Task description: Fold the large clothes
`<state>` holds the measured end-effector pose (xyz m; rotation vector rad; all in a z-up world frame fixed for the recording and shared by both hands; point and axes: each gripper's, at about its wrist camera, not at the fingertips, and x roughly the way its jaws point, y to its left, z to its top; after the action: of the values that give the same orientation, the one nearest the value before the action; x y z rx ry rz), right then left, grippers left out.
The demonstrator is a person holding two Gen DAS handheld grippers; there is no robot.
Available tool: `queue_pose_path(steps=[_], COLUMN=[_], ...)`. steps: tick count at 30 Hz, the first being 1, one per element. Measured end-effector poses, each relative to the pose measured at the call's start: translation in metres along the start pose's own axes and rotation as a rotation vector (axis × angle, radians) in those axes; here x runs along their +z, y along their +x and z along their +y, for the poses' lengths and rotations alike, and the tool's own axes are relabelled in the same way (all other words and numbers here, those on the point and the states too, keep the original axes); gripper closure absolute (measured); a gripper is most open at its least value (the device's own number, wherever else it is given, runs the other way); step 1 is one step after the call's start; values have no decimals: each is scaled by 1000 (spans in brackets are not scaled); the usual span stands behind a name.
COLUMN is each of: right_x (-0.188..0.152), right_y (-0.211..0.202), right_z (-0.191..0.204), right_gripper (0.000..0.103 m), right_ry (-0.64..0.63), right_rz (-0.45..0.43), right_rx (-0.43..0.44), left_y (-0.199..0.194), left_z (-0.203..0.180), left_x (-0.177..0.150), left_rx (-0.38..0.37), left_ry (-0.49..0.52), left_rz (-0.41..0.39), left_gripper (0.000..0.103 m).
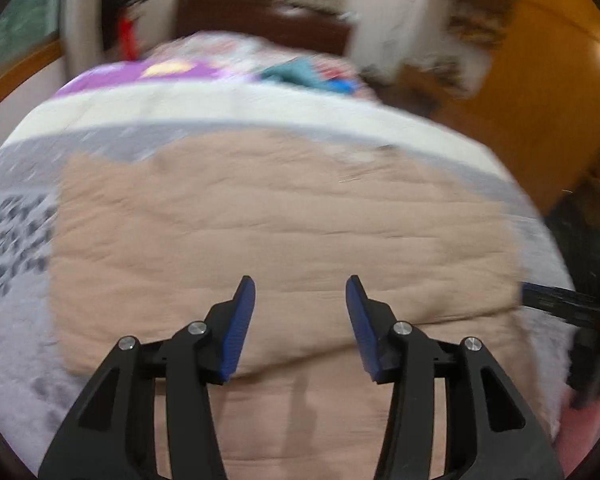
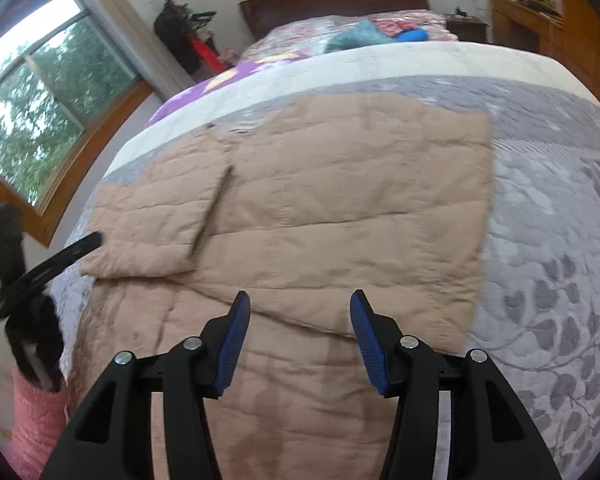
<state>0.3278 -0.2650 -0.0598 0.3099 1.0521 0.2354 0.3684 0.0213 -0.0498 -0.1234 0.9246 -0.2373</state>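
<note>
Both claws hang half-wide and empty over the tan quilted coat (image 2: 300, 216): left gripper (image 1: 300, 292), right gripper (image 2: 300, 304), its folded edge just ahead.

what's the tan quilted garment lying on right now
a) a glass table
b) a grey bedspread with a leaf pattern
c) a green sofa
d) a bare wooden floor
b: the tan quilted garment lies spread flat on the grey bedspread, whose leaf pattern shows plainly to its right in the right wrist view.

Bed (image 2: 560, 184) — tan quilted garment (image 2: 320, 208) atop
</note>
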Motion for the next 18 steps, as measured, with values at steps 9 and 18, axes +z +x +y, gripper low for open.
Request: queue_pose_path(steps=[9,18], right_x=[19,38], right_y=[31,79], right_z=[51,90], right_gripper=[51,51], right_ry=[-20,-22], right_rz=[89,164], right_rx=[-23,14], left_y=[60,51], left_z=[36,40], left_x=[-12,-14], left_rx=[101,73], left_ry=[-68,-88], left_rz=[122,100], left_gripper=[63,63])
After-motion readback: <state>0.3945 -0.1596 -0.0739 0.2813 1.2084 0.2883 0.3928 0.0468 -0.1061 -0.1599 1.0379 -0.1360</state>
